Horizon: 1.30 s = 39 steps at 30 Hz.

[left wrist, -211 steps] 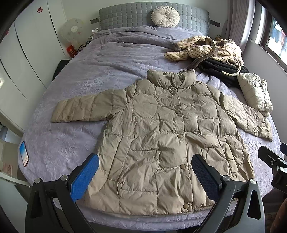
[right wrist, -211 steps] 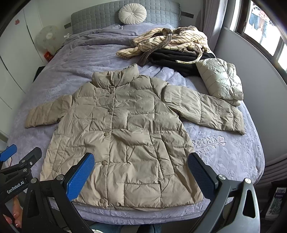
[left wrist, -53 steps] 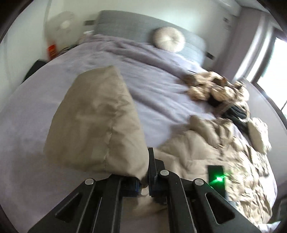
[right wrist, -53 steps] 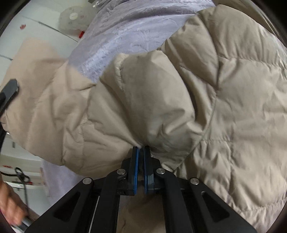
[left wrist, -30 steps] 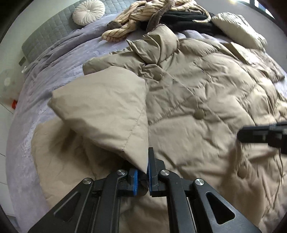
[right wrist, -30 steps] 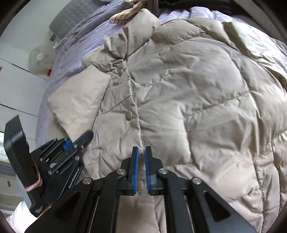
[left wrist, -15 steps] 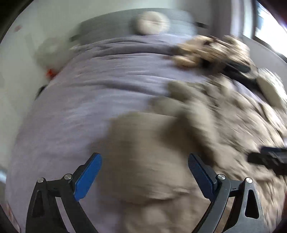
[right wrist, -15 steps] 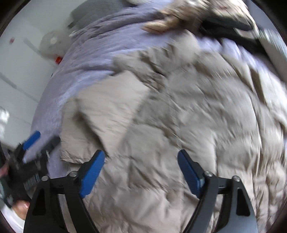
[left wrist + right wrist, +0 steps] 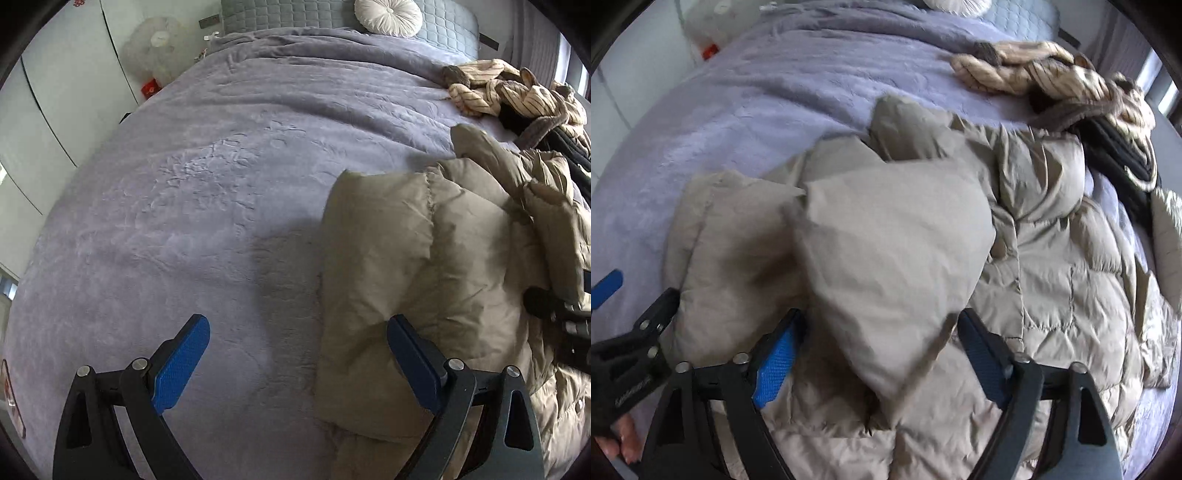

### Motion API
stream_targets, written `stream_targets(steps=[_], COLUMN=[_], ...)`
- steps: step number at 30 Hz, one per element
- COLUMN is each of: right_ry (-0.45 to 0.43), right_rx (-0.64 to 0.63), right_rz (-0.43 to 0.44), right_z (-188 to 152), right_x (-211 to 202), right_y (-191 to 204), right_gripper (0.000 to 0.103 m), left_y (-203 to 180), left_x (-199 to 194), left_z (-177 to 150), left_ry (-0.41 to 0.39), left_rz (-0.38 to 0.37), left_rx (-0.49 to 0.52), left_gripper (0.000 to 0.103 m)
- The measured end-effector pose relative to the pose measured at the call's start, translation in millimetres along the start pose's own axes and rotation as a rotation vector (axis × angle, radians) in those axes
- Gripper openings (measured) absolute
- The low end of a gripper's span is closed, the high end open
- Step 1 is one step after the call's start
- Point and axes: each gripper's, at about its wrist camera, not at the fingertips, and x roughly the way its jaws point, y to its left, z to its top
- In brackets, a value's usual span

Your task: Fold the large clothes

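Beige puffer jacket on bed, sleeve folded inward; my left gripper and right gripper jaws spread, empty.

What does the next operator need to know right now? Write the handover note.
Left gripper: open, empty, above the purple bedspread beside the jacket's edge.
Right gripper: open, holding nothing; the folded sleeve lies between its fingers.
Beige puffer jacket: front up on the bed; that sleeve is folded in over the chest.
Striped garment: piled near the headboard, untouched.
Done: one sleeve fold.
Left: probably the other sleeve, then the body.
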Motion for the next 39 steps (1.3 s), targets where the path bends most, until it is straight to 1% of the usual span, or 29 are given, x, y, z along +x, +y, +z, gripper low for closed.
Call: stream_targets(steps=[2,4,5,7,9,12,14,18,19,20,21,24,25,27,29,30,32,35,36,38,39], right_ry=[-0.011,-0.055,-0.085,-0.118,-0.108,-0.057,-0.037,-0.045,-0.042,-0.041,-0.033,-0.031,-0.036,-0.056,-0.075,-0.090,-0.096,-0.087,-0.064,-0.028,-0.013], right_rx=[0.054,0.144,0.175,0.240,0.346,0.461,0.499,0.566,0.572,0.578,0.584,0.603,0.607,0.603,0.594,0.576,0.512,0.408,0.372,0.345,0.342], right_rz=[0.024,0.099,0.123,0.166,0.225,0.296,0.333,0.436,0.444,0.443,0.422,0.397,0.381,0.321,0.319,0.336,0.349,0.380,0.360,0.315,0.298], right_z=[2,0,-3,-12,-27,-49,-59,-76,-78,-82,-86,-95,-99,-105,-101,-101,-90,-74,-70,-65,-63], right_x=[-2,-14,-22,-28,-23,-1,9,14,13,12,10,0,-6,-23,-31,-37,-44,-40,-32,-14,-4], right_y=[-13,-38,-50,-73,-104,-134,-144,-165,-169,-173,-178,-196,-203,-215,-222,-222,-209,-187,-179,-175,-177], right_gripper=[0.006,0.006,0.006,0.006,0.006,0.006,0.006,0.006,0.006,0.011,0.022,0.043,0.044,0.044,0.043,0.035,0.023,0.013,0.012,0.010,0.005], left_y=[1,1,2,1,-1,-4,-6,-5,-3,0,2,14,17,22,23,20,11,-12,-19,-24,-24], left_x=[0,1,1,3,6,12,13,13,12,10,8,-4,-7,-13,-15,-14,-11,-2,7,22,34], left_z=[0,0,0,-1,-1,-3,-3,-1,0,3,4,11,14,21,29,34,39,43,46,47,47], left_ry=[0.000,-0.002,-0.001,0.003,0.009,0.018,0.017,0.018,0.019,0.022,0.022,0.007,-0.002,-0.020,-0.032,-0.032,-0.031,-0.040,-0.032,-0.005,0.029], left_rz=[0.006,0.011,0.007,0.011,0.018,0.018,0.021,0.034,0.033,0.034,0.034,0.032,0.031,0.030,0.028,0.012,0.000,0.006,0.027,0.057,0.058], left_rx=[0.006,0.003,-0.001,0.006,0.020,0.032,0.040,0.051,0.047,0.039,0.034,0.005,-0.003,-0.012,-0.013,-0.006,0.013,0.050,0.045,0.015,-0.020], left_gripper=[0.097,0.097,0.097,0.097,0.097,0.097,0.097,0.097,0.097,0.097,0.097,0.097,0.097,0.097,0.097,0.097,0.097,0.097,0.097,0.097,0.097])
